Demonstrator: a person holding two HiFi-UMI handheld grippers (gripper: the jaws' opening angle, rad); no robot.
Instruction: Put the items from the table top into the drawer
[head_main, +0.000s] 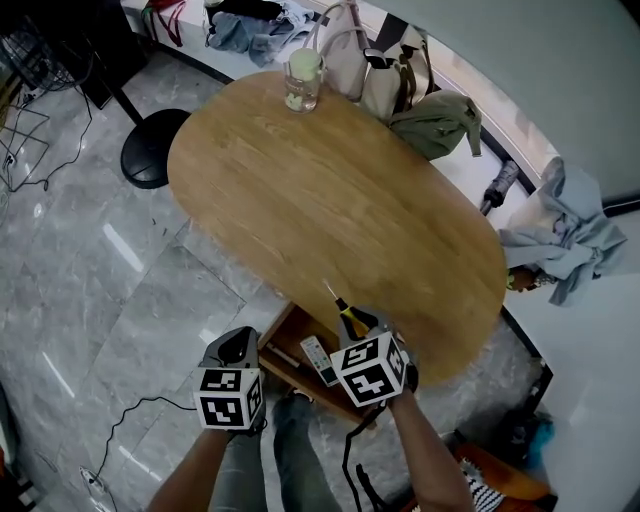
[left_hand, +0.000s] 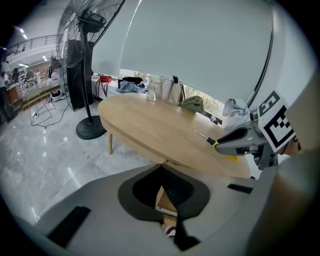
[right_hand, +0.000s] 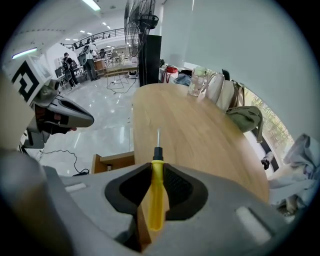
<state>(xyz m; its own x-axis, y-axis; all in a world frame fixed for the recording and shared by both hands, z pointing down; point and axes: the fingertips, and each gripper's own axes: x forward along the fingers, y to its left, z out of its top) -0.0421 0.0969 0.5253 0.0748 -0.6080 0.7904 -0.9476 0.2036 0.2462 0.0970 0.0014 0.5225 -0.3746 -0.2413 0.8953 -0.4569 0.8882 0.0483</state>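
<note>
My right gripper (head_main: 355, 322) is shut on a yellow-handled screwdriver (head_main: 340, 305) at the near edge of the oval wooden table (head_main: 330, 200). In the right gripper view the yellow handle (right_hand: 156, 200) sits clamped between the pads, its shaft pointing out over the table. Just below the table edge an open wooden drawer (head_main: 285, 340) holds a white remote-like item (head_main: 318, 360). My left gripper (head_main: 237, 348) hangs left of the drawer, shut and empty; it looks down at the drawer (left_hand: 162, 200). A glass (head_main: 303, 80) stands at the table's far end.
Bags (head_main: 385, 65) and a green cloth (head_main: 440, 122) lie along the far window ledge. A fan's round black base (head_main: 150, 148) stands on the floor left of the table. Clothes (head_main: 560, 225) hang at the right. A cable (head_main: 130, 420) runs over the grey floor.
</note>
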